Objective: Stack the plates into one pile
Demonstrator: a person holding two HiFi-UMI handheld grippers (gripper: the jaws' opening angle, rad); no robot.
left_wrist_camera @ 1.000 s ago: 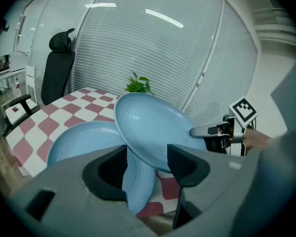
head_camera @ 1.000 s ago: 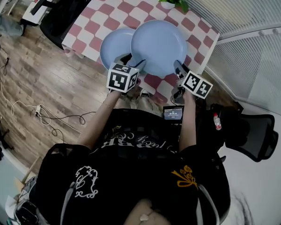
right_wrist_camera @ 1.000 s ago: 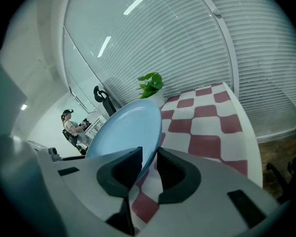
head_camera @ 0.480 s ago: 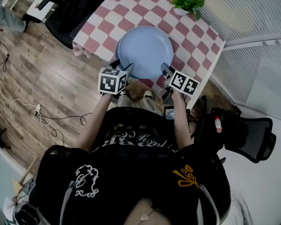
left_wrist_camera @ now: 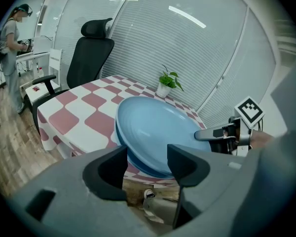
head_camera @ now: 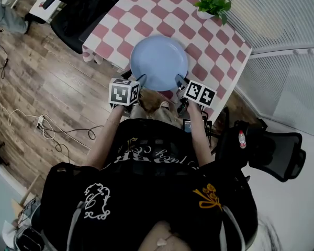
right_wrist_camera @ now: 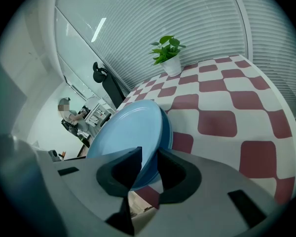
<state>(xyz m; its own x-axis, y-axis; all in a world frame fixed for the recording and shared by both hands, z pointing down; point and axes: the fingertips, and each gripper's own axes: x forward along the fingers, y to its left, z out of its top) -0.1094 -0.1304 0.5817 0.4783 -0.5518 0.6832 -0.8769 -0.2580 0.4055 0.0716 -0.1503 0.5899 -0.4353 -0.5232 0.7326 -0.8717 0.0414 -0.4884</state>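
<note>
A light blue plate (head_camera: pixel 158 61) lies over a second blue plate on the red-and-white checked table (head_camera: pixel 209 51), near its front edge. From above, the lower one is almost fully covered. Only its rim (left_wrist_camera: pixel 119 138) shows under the upper plate (left_wrist_camera: pixel 153 130) in the left gripper view. My right gripper (head_camera: pixel 179 81) is shut on the upper plate's near right rim (right_wrist_camera: pixel 128 132), which runs through the narrow gap of the gripper (right_wrist_camera: pixel 145 164). My left gripper (head_camera: pixel 141 79) is at the near left rim, jaws wide apart (left_wrist_camera: pixel 147 162) and not pressing the plate.
A potted plant (head_camera: pixel 213 4) stands at the table's far right corner. A black office chair (head_camera: pixel 73 14) is left of the table and another (head_camera: pixel 277 150) to my right. Cables lie on the wooden floor at left. A person (left_wrist_camera: pixel 10 58) stands far off.
Both grippers carried the upper plate leftward from beside the other plate to directly over it. The lower plate, visible a second ago, is now covered.
</note>
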